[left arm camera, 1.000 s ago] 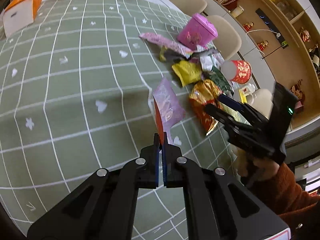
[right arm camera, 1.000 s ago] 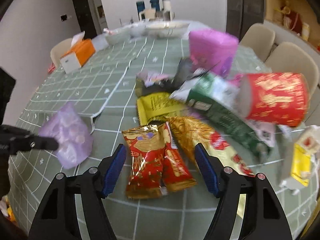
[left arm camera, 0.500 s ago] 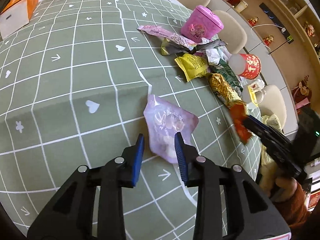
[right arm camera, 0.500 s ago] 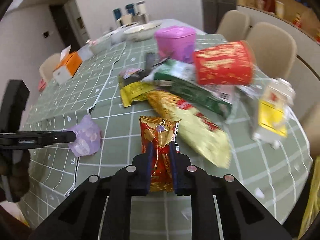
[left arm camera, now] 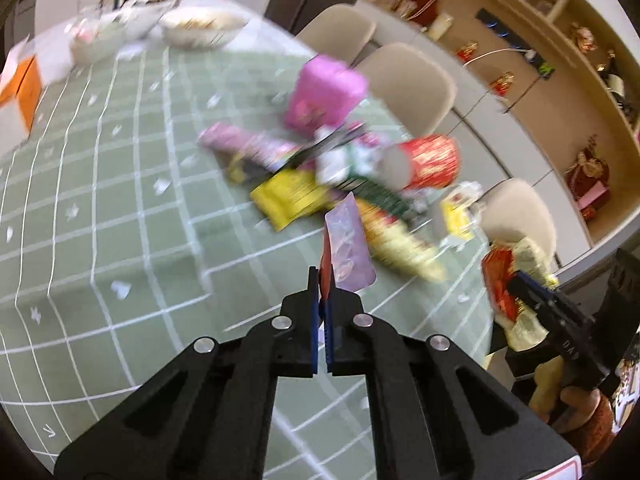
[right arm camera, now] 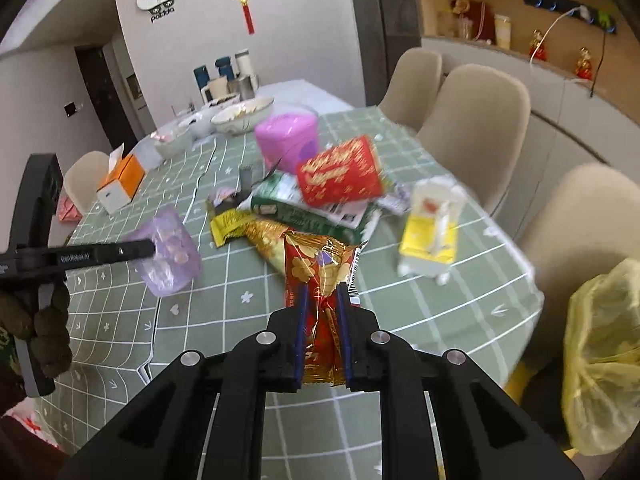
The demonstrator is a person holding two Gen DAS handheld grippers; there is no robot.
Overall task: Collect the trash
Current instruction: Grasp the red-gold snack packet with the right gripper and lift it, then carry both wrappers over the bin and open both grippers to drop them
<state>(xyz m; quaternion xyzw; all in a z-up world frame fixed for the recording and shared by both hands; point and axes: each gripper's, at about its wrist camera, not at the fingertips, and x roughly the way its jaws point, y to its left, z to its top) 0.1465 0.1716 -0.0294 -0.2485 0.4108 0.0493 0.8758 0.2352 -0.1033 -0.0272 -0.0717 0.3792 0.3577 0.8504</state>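
Note:
My left gripper (left arm camera: 322, 280) is shut on a pale purple wrapper (left arm camera: 348, 246) and holds it above the green checked tablecloth (left arm camera: 120, 208). The same wrapper (right arm camera: 168, 252) shows at the left of the right wrist view, pinched by the left gripper (right arm camera: 150, 247). My right gripper (right arm camera: 320, 300) is shut on a red and gold snack packet (right arm camera: 320, 276), lifted off the table; it also shows in the left wrist view (left arm camera: 500, 280). More trash lies in a pile: a yellow wrapper (left arm camera: 290, 196), a red paper cup (right arm camera: 340, 174), a green packet (right arm camera: 304, 210).
A pink tin (right arm camera: 286, 142) stands behind the pile. A yellow and white carton (right arm camera: 430, 232) lies at the table's right edge. A yellow plastic bag (right arm camera: 600, 360) hangs off the table at the right. Beige chairs (right arm camera: 472, 120) line the right side; bowls (right arm camera: 242, 114) and an orange box (right arm camera: 120, 182) sit farther back.
My left gripper was open over the purple wrapper; it has shut on it and lifted it. My right gripper has raised the red packet off the table, toward the right edge.

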